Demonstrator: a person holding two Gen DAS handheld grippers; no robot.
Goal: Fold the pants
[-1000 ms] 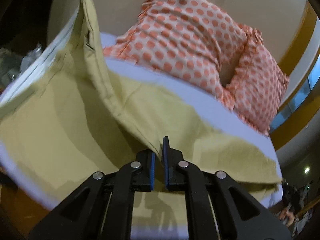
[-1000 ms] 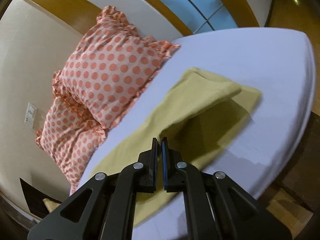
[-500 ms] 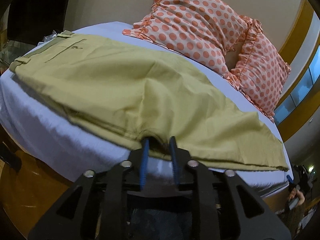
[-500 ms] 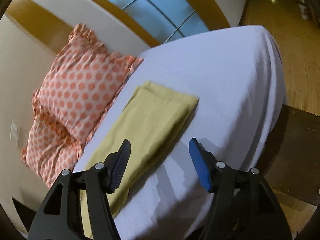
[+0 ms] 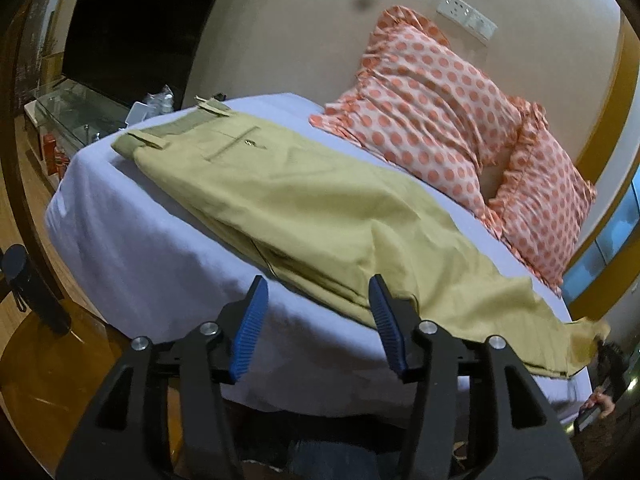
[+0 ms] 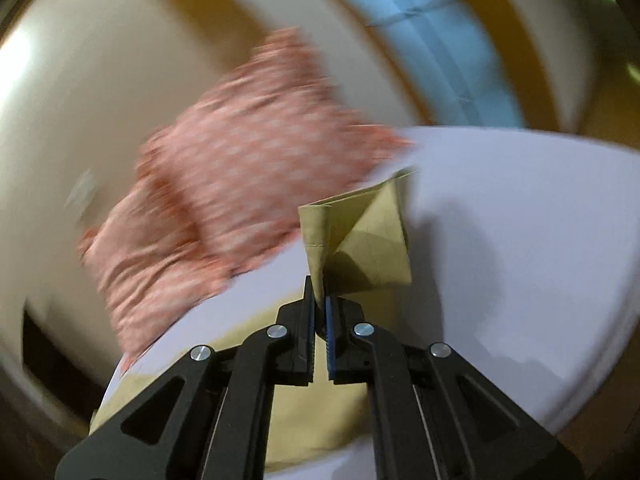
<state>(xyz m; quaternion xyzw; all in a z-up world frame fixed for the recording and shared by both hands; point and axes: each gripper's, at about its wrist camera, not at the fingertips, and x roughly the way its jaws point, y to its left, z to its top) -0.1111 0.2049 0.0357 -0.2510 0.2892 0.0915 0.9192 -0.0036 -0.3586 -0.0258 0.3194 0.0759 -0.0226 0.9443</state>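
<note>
Olive-yellow pants [image 5: 304,204] lie folded lengthwise across the white bed [image 5: 132,236], waistband at the far left, leg ends at the right edge. My left gripper [image 5: 316,320] is open and empty, just short of the pants' near edge. My right gripper [image 6: 319,300] is shut on the pants' leg hem [image 6: 352,236] and holds it lifted above the bed [image 6: 520,240]. The right wrist view is motion-blurred.
Two orange polka-dot pillows [image 5: 432,108] lean against the beige wall behind the pants; they also show in the right wrist view [image 6: 224,184]. A glass cabinet [image 5: 76,108] stands left of the bed. Wooden floor [image 5: 52,364] lies below the near bed edge.
My left gripper let go of the pants, opened wide and drew back from them. My right gripper opened, then shut on the leg hem and lifted it.
</note>
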